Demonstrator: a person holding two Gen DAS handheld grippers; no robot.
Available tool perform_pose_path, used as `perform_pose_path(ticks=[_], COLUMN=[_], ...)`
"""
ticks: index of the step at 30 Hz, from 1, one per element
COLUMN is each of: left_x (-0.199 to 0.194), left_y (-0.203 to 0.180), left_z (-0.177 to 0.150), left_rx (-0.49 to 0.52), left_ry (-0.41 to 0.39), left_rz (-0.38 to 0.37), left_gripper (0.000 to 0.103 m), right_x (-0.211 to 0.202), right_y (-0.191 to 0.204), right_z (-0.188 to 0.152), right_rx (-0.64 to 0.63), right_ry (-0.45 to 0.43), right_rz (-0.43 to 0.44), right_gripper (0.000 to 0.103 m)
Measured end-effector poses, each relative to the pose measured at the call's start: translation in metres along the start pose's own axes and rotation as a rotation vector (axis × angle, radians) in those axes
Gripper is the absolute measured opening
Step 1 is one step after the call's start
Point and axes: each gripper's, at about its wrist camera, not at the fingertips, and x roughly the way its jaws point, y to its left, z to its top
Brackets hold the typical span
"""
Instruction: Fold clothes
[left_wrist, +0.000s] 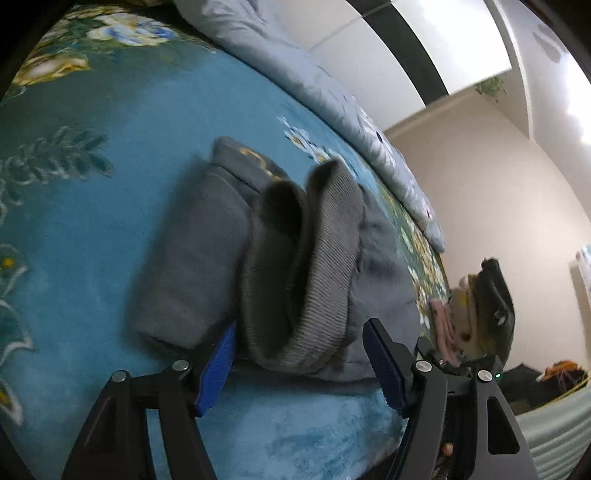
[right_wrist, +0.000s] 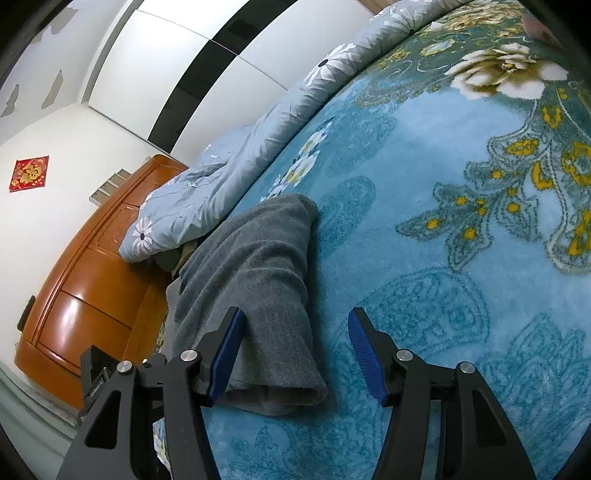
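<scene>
Grey knit fills my left wrist view: the sweatshirt (left_wrist: 207, 240) lies partly folded on the blue floral blanket (left_wrist: 92, 206), and its ribbed hem (left_wrist: 306, 266) stands up in a loose curl right in front of my left gripper (left_wrist: 299, 365). My jaws stand wide, the blue pads on either side of that curl without pressing it, so I hold nothing here. I judge this a fold just laid down; the curl still needs flattening. Beyond the sweatshirt the grey-blue quilt (left_wrist: 295, 74) runs along the far side, and the bed edge falls away near the garment's right end, so room is better on its left.

From the right wrist, the same sweatshirt's sleeve end (right_wrist: 266, 295) lies beside my right gripper (right_wrist: 295, 354), its cuff between the half-open jaws and against the left pad, not pinched. Next I would close on it and carry it over the body. Right of the sleeve the blanket lies bare; left of it are the quilt and a wooden headboard (right_wrist: 92, 277).
</scene>
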Motion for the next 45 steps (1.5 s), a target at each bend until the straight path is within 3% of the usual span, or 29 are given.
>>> perform_pose_path(ticks=[5,6,7,8,10,13,17,19,23,27,30,33,35,36,37,41,45], left_x=[0.011,0.011,0.01,0.009,0.008,0.008,-0.006,-0.018,-0.035,-0.033,-0.024,-0.016,-0.01,-0.009,-0.008,0.002,0.019], left_y=[-0.003,-0.005,-0.008,-0.011,-0.019,-0.036,-0.063,-0.071,-0.07,-0.029,-0.004,-0.001,-0.005,-0.004,-0.004,0.0,-0.011], left_z=[0.005,0.006,0.007,0.007,0.006,0.004,0.019,0.03,0.036,0.025,0.021,0.018,0.012,0.006,0.001,-0.005,-0.004], left_rx=[-0.036,-0.036,-0.033,-0.03,-0.016,0.029,0.092,0.099,0.087,0.014,-0.054,-0.058,-0.04,-0.032,-0.023,-0.029,-0.018], left_ry=[-0.018,-0.029,-0.04,-0.051,-0.068,-0.102,-0.176,-0.202,-0.262,-0.249,-0.205,-0.16,-0.127,-0.115,-0.106,-0.061,-0.042], left_rz=[0.0,0.002,0.008,0.013,0.031,0.058,0.011,-0.055,-0.099,-0.015,-0.018,-0.046,-0.062,-0.055,-0.043,-0.025,-0.063], left_gripper=[0.071,0.063,0.048,0.045,0.025,0.017,0.016,0.015,0.013,0.01,0.009,0.014,0.033,0.057,0.064,0.069,0.069], right_x=[0.0,0.0,0.0,0.001,0.001,0.001,-0.004,-0.007,-0.007,-0.005,-0.004,-0.004,-0.005,-0.006,-0.007,-0.007,-0.007], right_y=[-0.001,-0.001,-0.001,0.0,0.0,0.0,-0.001,0.0,0.003,0.005,0.003,0.001,0.002,0.002,0.002,0.002,0.0], right_z=[0.0,0.0,0.0,0.0,0.0,0.0,0.0,-0.001,-0.002,-0.003,-0.003,-0.002,-0.002,-0.002,-0.002,-0.002,-0.003], right_rx=[0.0,0.0,0.001,-0.001,-0.006,-0.006,-0.004,-0.009,-0.016,-0.025,-0.022,-0.014,-0.015,-0.017,-0.019,-0.021,-0.013], right_ry=[0.0,0.001,0.002,0.003,0.006,0.006,0.002,-0.002,0.001,0.009,0.013,0.015,0.013,0.012,0.011,0.015,0.018], right_rz=[-0.005,-0.005,-0.006,-0.007,-0.011,-0.02,-0.025,-0.023,-0.021,-0.028,-0.032,-0.034,-0.034,-0.035,-0.035,-0.035,-0.032], right_gripper=[0.06,0.06,0.06,0.06,0.06,0.06,0.06,0.06,0.06,0.06,0.06,0.06,0.06,0.06,0.06,0.06,0.06])
